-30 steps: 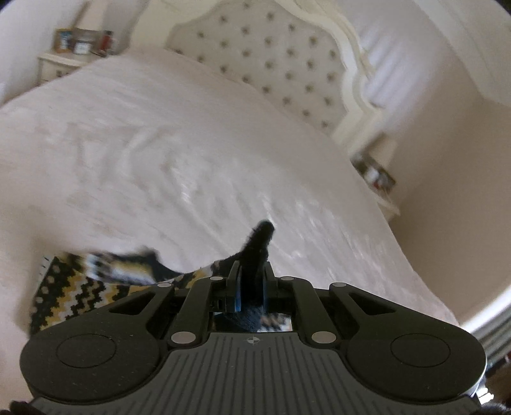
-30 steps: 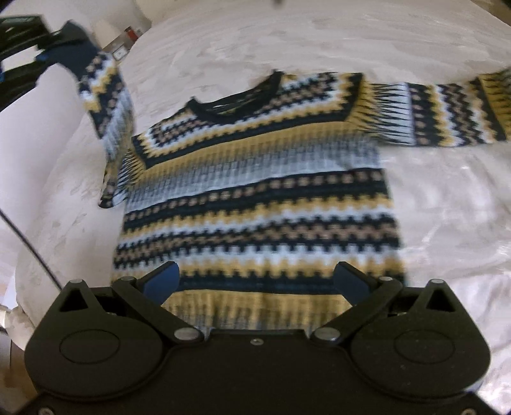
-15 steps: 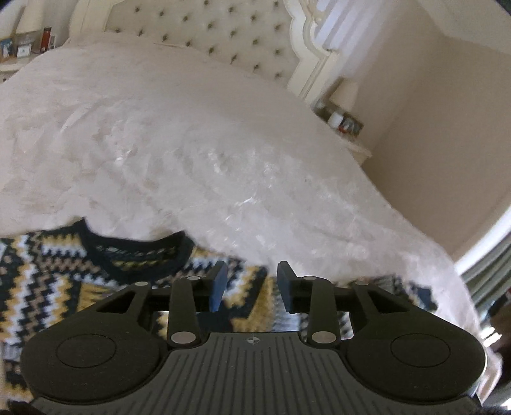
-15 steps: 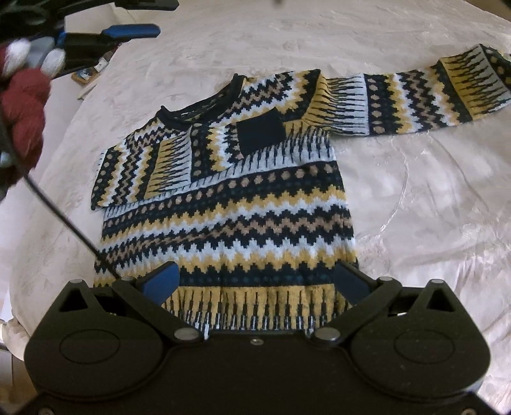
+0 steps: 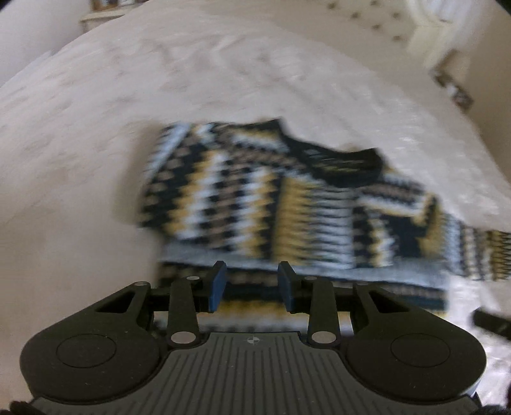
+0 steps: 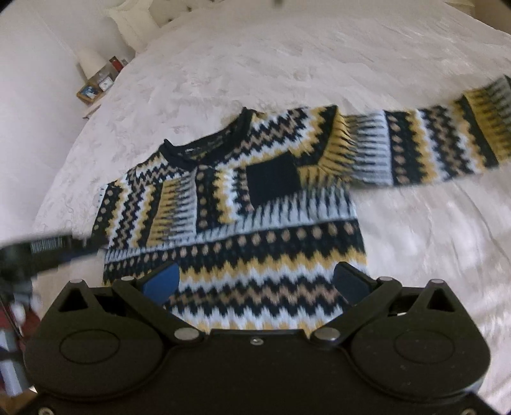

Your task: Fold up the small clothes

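Observation:
A small knitted sweater in navy, yellow, tan and white zigzags lies flat on the white bedspread. Its left sleeve is folded across the chest, navy cuff near the middle. Its right sleeve stretches out to the right. My right gripper is open wide and empty above the lower body. My left gripper is open and empty, just above the sweater, which is blurred in the left wrist view. The left gripper's body also shows in the right wrist view at the left edge.
A tufted headboard stands at the back. A nightstand with a lamp and frames is beside the bed's far left corner. Another nightstand is at the right. White bedspread surrounds the sweater.
My left gripper laid the left sleeve across the chest, let go, opened, and drew back to the sweater's left side. My right gripper stayed open and shifted slightly nearer.

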`<move>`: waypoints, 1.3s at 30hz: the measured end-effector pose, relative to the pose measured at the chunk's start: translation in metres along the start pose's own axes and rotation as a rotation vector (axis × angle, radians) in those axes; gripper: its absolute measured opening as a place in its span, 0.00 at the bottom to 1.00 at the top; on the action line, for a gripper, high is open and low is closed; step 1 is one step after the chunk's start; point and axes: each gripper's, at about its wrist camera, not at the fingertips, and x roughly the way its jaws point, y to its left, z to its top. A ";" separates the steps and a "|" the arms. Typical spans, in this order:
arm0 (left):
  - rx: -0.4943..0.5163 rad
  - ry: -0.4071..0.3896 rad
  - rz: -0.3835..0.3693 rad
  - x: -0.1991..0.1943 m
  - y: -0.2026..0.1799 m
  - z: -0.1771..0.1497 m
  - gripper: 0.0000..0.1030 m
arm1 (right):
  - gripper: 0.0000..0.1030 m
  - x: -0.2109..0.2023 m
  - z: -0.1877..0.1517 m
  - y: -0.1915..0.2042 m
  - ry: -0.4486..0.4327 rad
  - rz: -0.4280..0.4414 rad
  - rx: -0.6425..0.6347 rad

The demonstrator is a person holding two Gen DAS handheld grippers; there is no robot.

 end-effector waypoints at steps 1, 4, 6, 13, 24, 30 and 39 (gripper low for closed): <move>-0.006 0.003 0.018 0.002 0.007 0.001 0.33 | 0.99 0.004 0.004 0.002 0.001 -0.003 -0.009; -0.013 0.015 0.057 0.015 0.024 0.005 0.33 | 0.99 0.016 0.016 0.006 0.012 0.004 -0.030; -0.015 0.024 0.073 0.026 0.031 0.008 0.33 | 0.99 0.024 0.025 0.009 0.009 0.001 -0.042; -0.026 0.076 0.096 0.064 0.045 0.008 0.33 | 1.00 0.058 0.060 0.010 -0.006 0.026 -0.072; -0.048 0.081 0.083 0.085 0.056 0.000 0.37 | 1.00 0.127 0.090 -0.009 0.065 0.049 -0.054; -0.056 0.075 0.081 0.083 0.058 -0.001 0.38 | 0.99 0.148 0.085 -0.021 0.125 0.039 0.000; -0.052 0.076 0.083 0.083 0.056 -0.001 0.38 | 0.16 0.135 0.087 -0.015 0.116 -0.039 -0.047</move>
